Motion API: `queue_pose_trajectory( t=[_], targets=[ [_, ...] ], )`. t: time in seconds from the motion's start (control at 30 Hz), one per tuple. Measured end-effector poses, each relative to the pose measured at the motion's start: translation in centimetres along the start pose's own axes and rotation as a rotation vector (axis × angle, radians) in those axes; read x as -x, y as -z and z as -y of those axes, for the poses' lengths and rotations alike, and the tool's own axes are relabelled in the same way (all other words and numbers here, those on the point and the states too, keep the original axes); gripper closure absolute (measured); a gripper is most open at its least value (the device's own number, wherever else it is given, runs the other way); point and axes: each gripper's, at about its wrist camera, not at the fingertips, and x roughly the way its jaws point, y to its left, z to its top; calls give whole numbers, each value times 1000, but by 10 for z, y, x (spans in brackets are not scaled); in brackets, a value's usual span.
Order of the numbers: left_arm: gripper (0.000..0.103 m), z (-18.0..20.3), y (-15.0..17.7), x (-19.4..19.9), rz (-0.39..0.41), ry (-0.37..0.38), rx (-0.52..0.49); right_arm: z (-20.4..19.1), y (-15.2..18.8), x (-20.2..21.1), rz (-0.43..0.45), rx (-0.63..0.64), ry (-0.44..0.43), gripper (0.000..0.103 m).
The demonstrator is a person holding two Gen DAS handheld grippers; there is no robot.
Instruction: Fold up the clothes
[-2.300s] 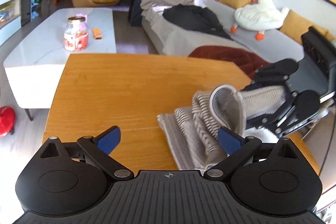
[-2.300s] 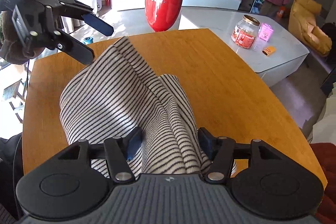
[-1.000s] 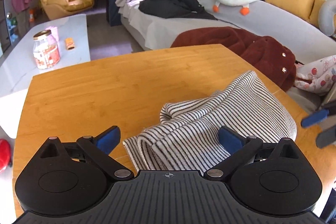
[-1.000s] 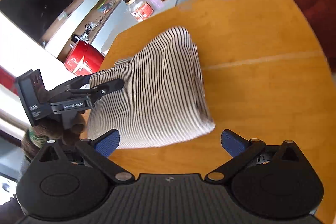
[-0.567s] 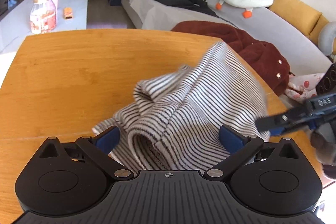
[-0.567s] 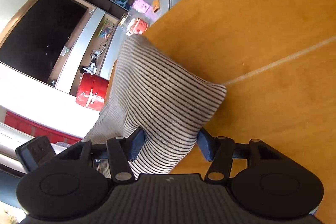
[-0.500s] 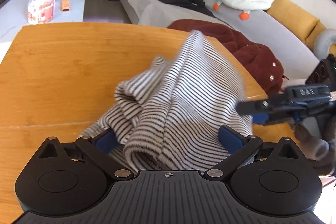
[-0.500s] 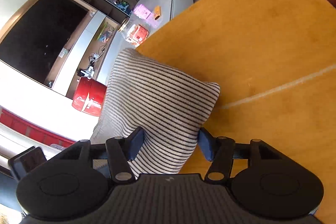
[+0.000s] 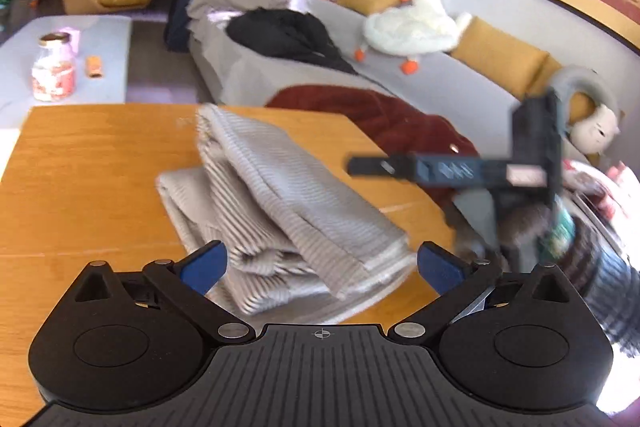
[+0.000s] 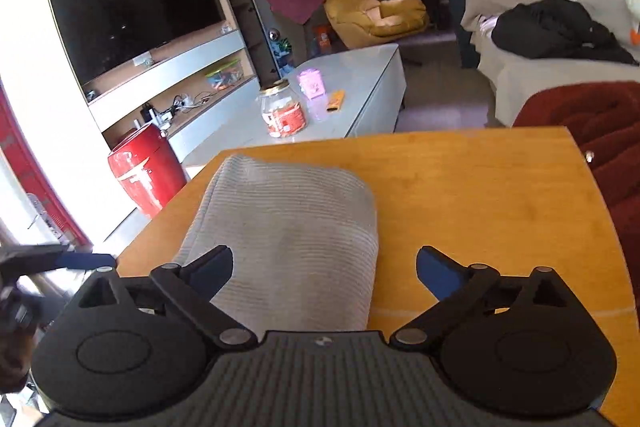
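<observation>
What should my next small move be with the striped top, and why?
Probably tidy the near edge: the striped top lies folded on the table, but loose layers bunch out at the left gripper. Both grippers are empty, the right gripper just opening, so pinch and square that edge.

My left gripper [image 9: 320, 263] stands with jaws spread wide, pads pressing nothing. My right gripper [image 10: 324, 269] angles downward, its jaws opening, both pads clear of any contact.
</observation>
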Motion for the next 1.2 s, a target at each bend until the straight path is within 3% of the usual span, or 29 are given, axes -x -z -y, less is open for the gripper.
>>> queue_pose_trajectory(
  t=[0.1,0.2,0.3,0.5,0.57,0.63,0.73,0.83,0.97,1.0,1.03,1.07,1.13,1.2],
  targets=[
    [0,-28,-9,-22,-10,-101,119,0,25,0,-50,-20,-12,9],
    [5,-46,-3,-55,-108,-57,232,1,37,-1,-56,32,30,10],
    [10,-40,7,-66,-128,27,267,4,32,-1,-35,104,82,10],
    [10,5,31,-79,-158,130,159,-3,12,9,63,240,222,11],
    [9,10,34,-73,-153,145,158,-12,10,21,97,278,197,11],
    [8,5,33,-59,-114,131,179,-26,14,34,122,332,143,11],
    [7,-12,26,-40,-46,45,243,-54,26,37,110,452,76,14],
    [10,-28,20,-32,-4,-28,313,-76,43,20,74,627,125,20],
    [26,-29,18,-40,-7,-41,324,-73,52,8,56,708,216,43],
    [30,-29,19,-40,-7,-18,323,-70,50,9,52,687,215,58],
    [31,-28,19,-41,-8,6,322,-65,43,14,51,618,181,68],
    [31,-27,19,-42,-5,29,319,-61,34,20,58,556,153,84],
    [31,-25,18,-46,-9,56,307,-55,17,30,77,436,91,93],
    [31,-24,19,-55,-32,87,303,-57,-3,43,110,327,-9,94]
  ],
)
